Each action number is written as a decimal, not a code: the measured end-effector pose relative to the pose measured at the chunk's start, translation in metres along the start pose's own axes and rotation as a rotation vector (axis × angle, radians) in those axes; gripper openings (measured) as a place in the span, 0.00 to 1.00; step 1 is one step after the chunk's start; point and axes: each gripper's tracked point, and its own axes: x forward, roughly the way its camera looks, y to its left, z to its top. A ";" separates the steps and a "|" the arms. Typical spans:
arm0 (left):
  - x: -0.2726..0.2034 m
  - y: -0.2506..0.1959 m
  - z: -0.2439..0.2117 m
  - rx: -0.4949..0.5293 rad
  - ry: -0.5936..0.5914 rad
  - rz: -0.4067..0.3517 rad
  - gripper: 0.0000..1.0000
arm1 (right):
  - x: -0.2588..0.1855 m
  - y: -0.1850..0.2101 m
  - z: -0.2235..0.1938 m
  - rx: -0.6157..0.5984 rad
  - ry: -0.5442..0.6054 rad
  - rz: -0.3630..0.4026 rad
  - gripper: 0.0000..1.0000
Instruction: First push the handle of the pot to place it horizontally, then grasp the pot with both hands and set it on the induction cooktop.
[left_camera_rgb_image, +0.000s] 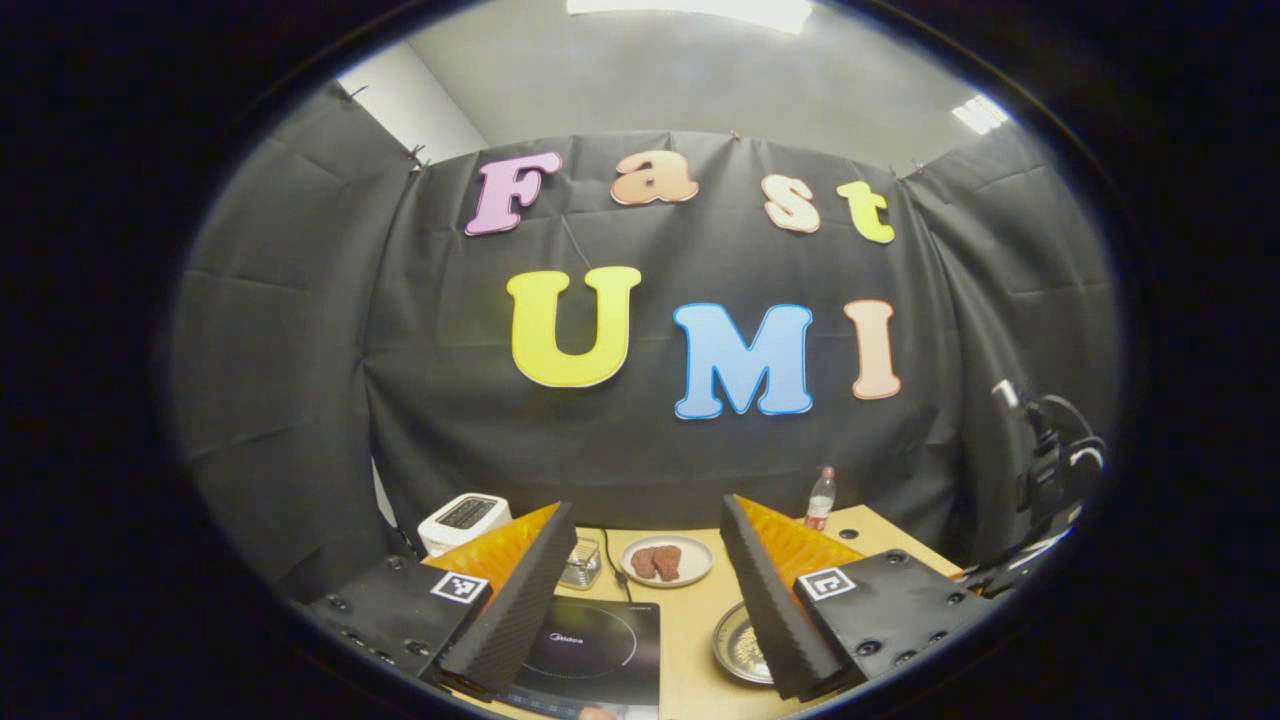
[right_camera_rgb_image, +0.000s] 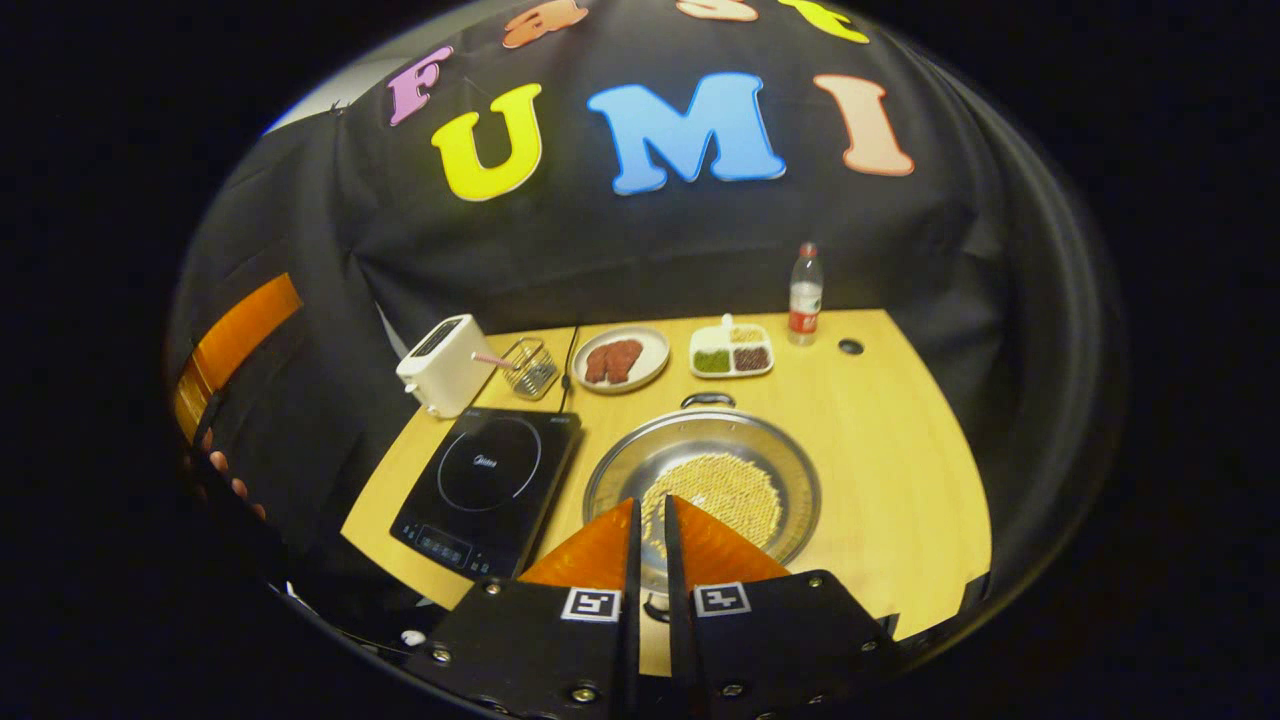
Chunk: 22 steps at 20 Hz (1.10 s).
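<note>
Nearest, the right tongs (right_camera_rgb_image: 650, 520) hang over the near rim of the pot (right_camera_rgb_image: 700, 485), their two fingers drawn almost together with just a thin slit between them — nothing is pinched in that slit. The pot is a wide, shallow metal pan resting on the desk (right_camera_rgb_image: 900, 450), with a pale perforated patch in its bottom and a dark loop handle (right_camera_rgb_image: 708, 400) at its far rim; a second handle at the near edge is mostly hidden behind the fingers. Just left of the pot lies the induction cooktop (right_camera_rgb_image: 490, 480), flat and black, close beside the pot.

The left tongs (left_camera_rgb_image: 650, 560) are held higher, spread wide apart and gripping nothing — between their fingers the cooktop's far part (left_camera_rgb_image: 600, 640) and a slice of the pot (left_camera_rgb_image: 738, 645) show below.

Farther back, from left to right along the desk, stand a white toaster (right_camera_rgb_image: 440, 365), a small wire basket (right_camera_rgb_image: 530, 368), a plate of brown pieces (right_camera_rgb_image: 620, 358), a divided tray (right_camera_rgb_image: 731, 352) with green and dark fillings, and a plastic bottle (right_camera_rgb_image: 805, 295) with a red label. At the far left of the right gripper view, the other tongs and fingertips of a hand (right_camera_rgb_image: 225, 470) appear dimly.
</note>
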 end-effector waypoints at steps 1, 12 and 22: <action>0.001 0.001 -0.001 0.002 0.005 0.001 0.99 | 0.006 0.003 -0.013 0.024 0.044 0.017 0.12; 0.010 0.029 -0.032 -0.013 0.076 0.037 0.97 | 0.060 0.021 -0.095 0.022 0.383 0.055 0.01; 0.020 0.051 -0.048 -0.021 0.121 0.057 0.95 | 0.099 0.011 -0.150 0.086 0.524 0.003 0.00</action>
